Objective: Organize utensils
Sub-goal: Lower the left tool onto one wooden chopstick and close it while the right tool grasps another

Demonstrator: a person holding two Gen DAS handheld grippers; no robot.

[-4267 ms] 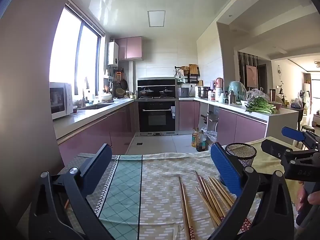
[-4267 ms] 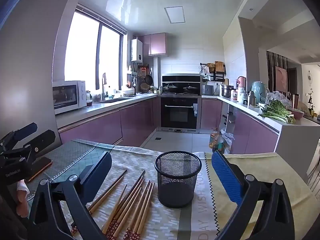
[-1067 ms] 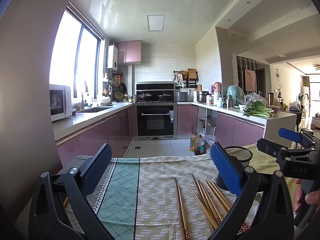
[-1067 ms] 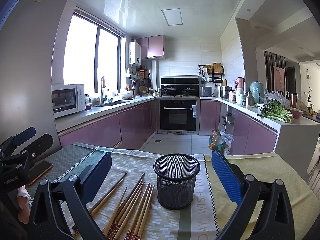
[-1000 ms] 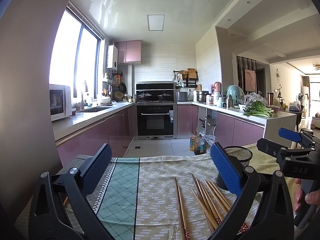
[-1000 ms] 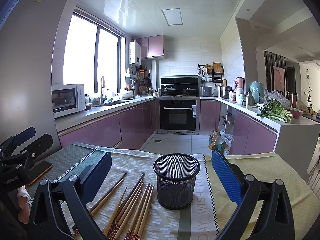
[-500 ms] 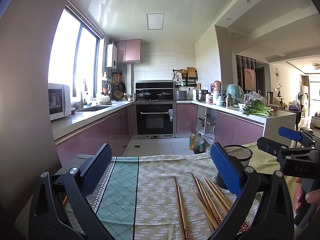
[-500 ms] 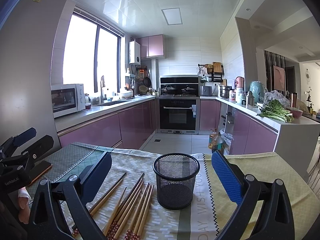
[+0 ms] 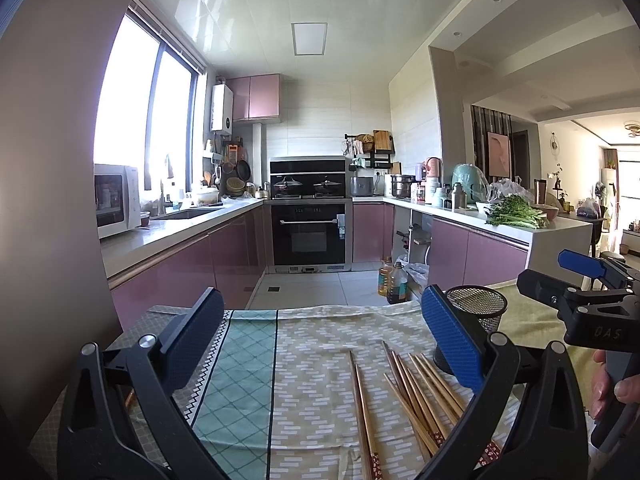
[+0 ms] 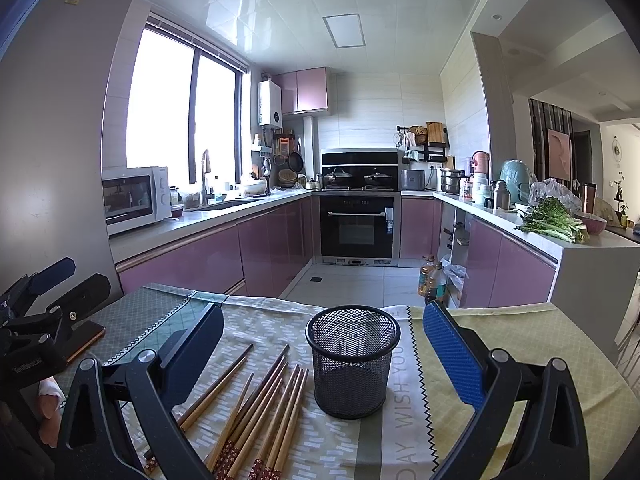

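**Both grippers held wide above the chopsticks**

The left gripper [image 9: 320, 336] is held over the cloth [image 9: 248, 380] on the worktop, its blue-padded fingers [image 9: 450, 340] spread wide with nothing between them and nothing touched. The right gripper [image 10: 322, 350] is likewise held wide apart and empty; the mesh cup [image 10: 353, 364] is seen framed between its fingers but is not touched by them. The cup stands upright on the cloth. The chopsticks [image 10: 260, 408] are laid loose on the cloth just beside the cup, on its left, fanned roughly parallel with their patterned ends toward the camera. In the left wrist view one pair [image 9: 362, 412] is seen lying slightly apart from the main bundle [image 9: 420, 392]. A hand [image 9: 610, 392] is seen gripping the right gripper's handle.
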